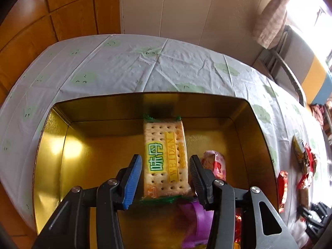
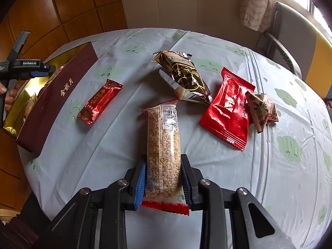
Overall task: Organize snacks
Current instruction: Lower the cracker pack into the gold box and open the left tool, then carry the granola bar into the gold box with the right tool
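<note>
My left gripper [image 1: 165, 159] hangs over an open gold-lined tin [image 1: 51, 145], its pads against the sides of a cracker packet [image 1: 166, 155] with green lettering. The packet points down into the tin, and its far end is near the back wall. A pink packet [image 1: 215, 164] and a purple one [image 1: 199, 224] lie in the tin to the right. My right gripper [image 2: 163, 159] is shut on a grain bar [image 2: 162, 145] in a clear wrapper with red ends, over the tablecloth. From the right wrist, the maroon tin [image 2: 58, 95] stands far left with the left gripper [image 2: 39, 73] above it.
Loose on the pale cloth [image 2: 269, 166] lie a small red packet [image 2: 99, 101], a brown foil packet [image 2: 184, 74], a large red packet [image 2: 228, 108] and a small brownish packet [image 2: 261, 108]. A chair [image 2: 286, 51] stands at the table's far right. A person's hand [image 2: 10, 97] holds the left gripper.
</note>
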Available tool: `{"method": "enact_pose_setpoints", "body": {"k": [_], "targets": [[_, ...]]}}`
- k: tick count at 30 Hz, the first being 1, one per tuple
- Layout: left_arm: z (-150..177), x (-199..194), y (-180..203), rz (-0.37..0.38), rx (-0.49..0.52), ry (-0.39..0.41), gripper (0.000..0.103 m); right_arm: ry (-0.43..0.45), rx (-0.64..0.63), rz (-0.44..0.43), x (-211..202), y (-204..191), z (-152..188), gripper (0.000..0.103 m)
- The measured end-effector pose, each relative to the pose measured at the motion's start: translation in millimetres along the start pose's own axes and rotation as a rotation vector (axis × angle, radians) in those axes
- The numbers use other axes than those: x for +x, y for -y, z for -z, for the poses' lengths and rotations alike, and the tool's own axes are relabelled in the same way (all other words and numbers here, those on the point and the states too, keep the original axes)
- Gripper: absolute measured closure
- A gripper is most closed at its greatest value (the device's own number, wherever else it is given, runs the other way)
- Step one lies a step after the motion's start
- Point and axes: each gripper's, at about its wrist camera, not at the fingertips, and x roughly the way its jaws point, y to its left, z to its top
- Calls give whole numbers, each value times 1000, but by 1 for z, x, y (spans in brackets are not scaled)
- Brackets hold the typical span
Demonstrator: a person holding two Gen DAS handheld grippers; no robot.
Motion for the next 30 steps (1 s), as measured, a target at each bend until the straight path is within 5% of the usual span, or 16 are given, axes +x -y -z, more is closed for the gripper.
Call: {"method": "enact_pose_setpoints", "body": {"k": [5, 14, 30], "targets": [[6, -21, 1, -38, -40, 55, 53, 8, 3, 7, -1, -1, 1, 72], [63, -91, 13, -105, -84, 220, 48, 22, 23, 21, -4, -3, 4, 72], [125, -131, 23, -182, -54, 306, 36, 13, 29, 53, -4, -10, 4, 72]]}}
